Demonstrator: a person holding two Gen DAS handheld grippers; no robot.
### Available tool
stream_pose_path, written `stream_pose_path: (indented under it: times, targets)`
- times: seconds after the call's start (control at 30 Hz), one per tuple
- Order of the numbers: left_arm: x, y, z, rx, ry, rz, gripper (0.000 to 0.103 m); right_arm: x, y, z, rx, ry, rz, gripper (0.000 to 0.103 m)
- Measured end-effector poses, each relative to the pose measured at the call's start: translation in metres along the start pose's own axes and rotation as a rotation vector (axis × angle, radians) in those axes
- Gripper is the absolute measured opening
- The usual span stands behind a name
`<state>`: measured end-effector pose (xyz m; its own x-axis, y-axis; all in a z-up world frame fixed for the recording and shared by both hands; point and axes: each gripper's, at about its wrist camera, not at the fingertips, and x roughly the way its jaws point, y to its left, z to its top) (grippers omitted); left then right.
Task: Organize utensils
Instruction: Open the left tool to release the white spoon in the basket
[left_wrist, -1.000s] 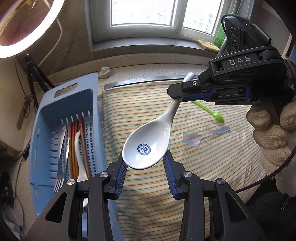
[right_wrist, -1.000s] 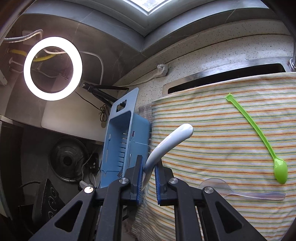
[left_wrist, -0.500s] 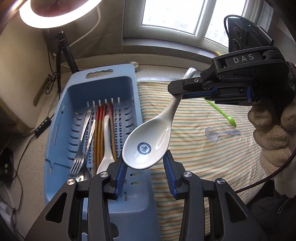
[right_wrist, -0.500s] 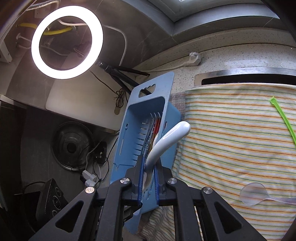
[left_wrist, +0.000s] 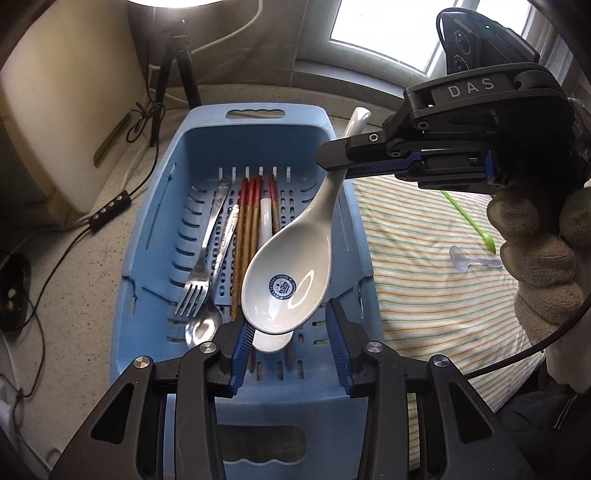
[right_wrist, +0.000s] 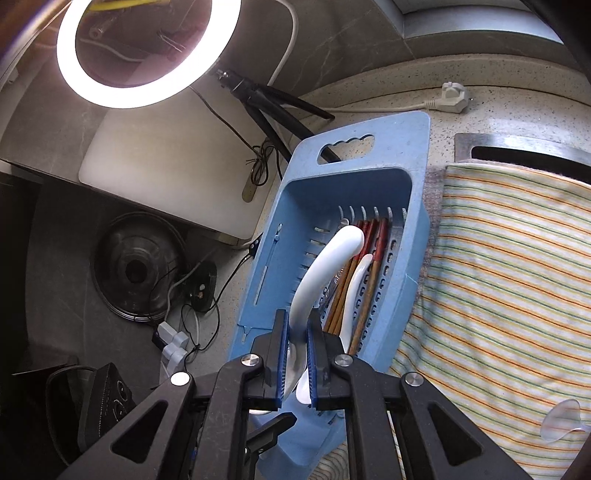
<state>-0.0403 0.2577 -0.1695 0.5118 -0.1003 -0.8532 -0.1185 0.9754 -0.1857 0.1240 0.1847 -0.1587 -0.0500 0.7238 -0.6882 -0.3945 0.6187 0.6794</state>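
A white ceramic spoon (left_wrist: 291, 269) with a blue emblem hangs in the air over the blue slotted tray (left_wrist: 155, 236). My right gripper (right_wrist: 296, 354) is shut on its handle (right_wrist: 317, 273); in the left wrist view it comes in from the right (left_wrist: 336, 162). My left gripper (left_wrist: 290, 343) is open, its jaws either side of the spoon's bowl, whether touching I cannot tell. In the tray lie a fork (left_wrist: 201, 266), a metal spoon (left_wrist: 203, 328), red-tipped chopsticks (left_wrist: 251, 221) and another white spoon (left_wrist: 266, 221). A green spoon (left_wrist: 469, 221) and a clear plastic spoon (left_wrist: 472, 258) lie on the striped cloth.
The striped cloth (left_wrist: 424, 288) covers the counter right of the tray. A ring light on a tripod (right_wrist: 136, 55), a white board (right_wrist: 166, 166), cables, a plug (right_wrist: 452, 98) and a dark round lid (right_wrist: 140, 266) stand behind and left of the tray.
Both grippers have moved left with the white spoon, from over the striped cloth to over the blue tray. The right gripper's hold on the handle is unchanged.
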Motion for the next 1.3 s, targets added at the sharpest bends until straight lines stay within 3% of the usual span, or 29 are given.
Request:
stream_pose_path:
  times: [0.7,0.8,1.3]
  targets:
    - [0.003,-0.005,-0.005,0.017,0.001,-0.050,0.037,0.030,-0.003,0.006,0.029,0.048,-0.041,0.012]
    - [0.002,-0.007,-0.004,0.025,-0.005,-0.047,0.037,0.027,0.000,0.005,0.020,0.039,-0.035,0.021]
    - [-0.009,-0.019,0.001,0.051,-0.018,-0.034,0.037,-0.005,-0.005,-0.001,0.002,-0.016,-0.028,0.031]
